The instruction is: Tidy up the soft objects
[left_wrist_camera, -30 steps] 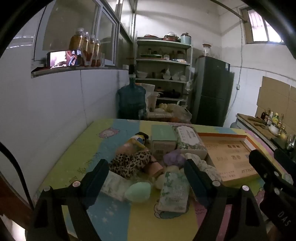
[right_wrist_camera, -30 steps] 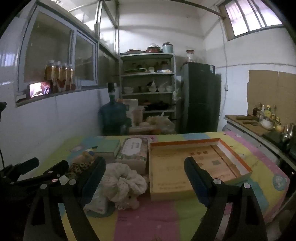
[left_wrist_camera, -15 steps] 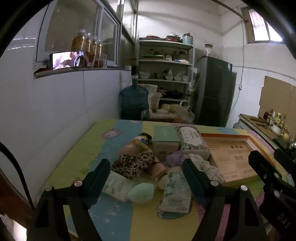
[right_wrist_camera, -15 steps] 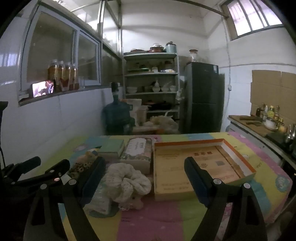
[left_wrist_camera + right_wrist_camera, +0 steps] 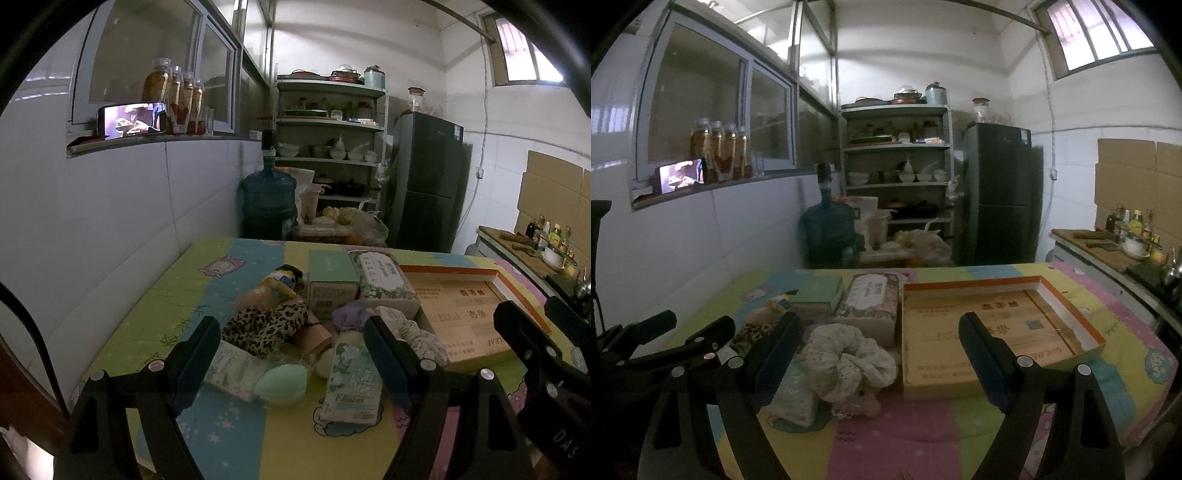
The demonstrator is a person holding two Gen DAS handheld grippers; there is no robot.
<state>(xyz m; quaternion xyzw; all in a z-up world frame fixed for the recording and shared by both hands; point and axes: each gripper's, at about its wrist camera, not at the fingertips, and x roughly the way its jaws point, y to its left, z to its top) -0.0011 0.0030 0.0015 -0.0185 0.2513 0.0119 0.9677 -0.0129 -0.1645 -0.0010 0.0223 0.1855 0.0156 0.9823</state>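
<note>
A heap of soft things lies on the colourful mat: a leopard-print scrunchie (image 5: pixel 264 326), a mint egg sponge (image 5: pixel 282 382), a "Flower" tissue pack (image 5: pixel 352 384), a purple scrunchie (image 5: pixel 349 317) and a cream lace scrunchie (image 5: pixel 849 356). A shallow orange-rimmed box (image 5: pixel 993 325) sits to their right, empty. My left gripper (image 5: pixel 291 354) hovers open just before the heap, nothing between its fingers. My right gripper (image 5: pixel 881 350) is open too, above the lace scrunchie and the box's left edge.
Behind the heap stand a green box (image 5: pixel 330 280) and a floral tissue box (image 5: pixel 386 282). The mat-covered table (image 5: pixel 229 435) meets a tiled wall on the left. Beyond it are a water jug (image 5: pixel 267 205), shelves (image 5: pixel 897 147) and a dark fridge (image 5: pixel 1001 192).
Both views have shifted slightly, with the table contents sitting a little lower in frame; nothing on the table has moved and both grippers stay open.
</note>
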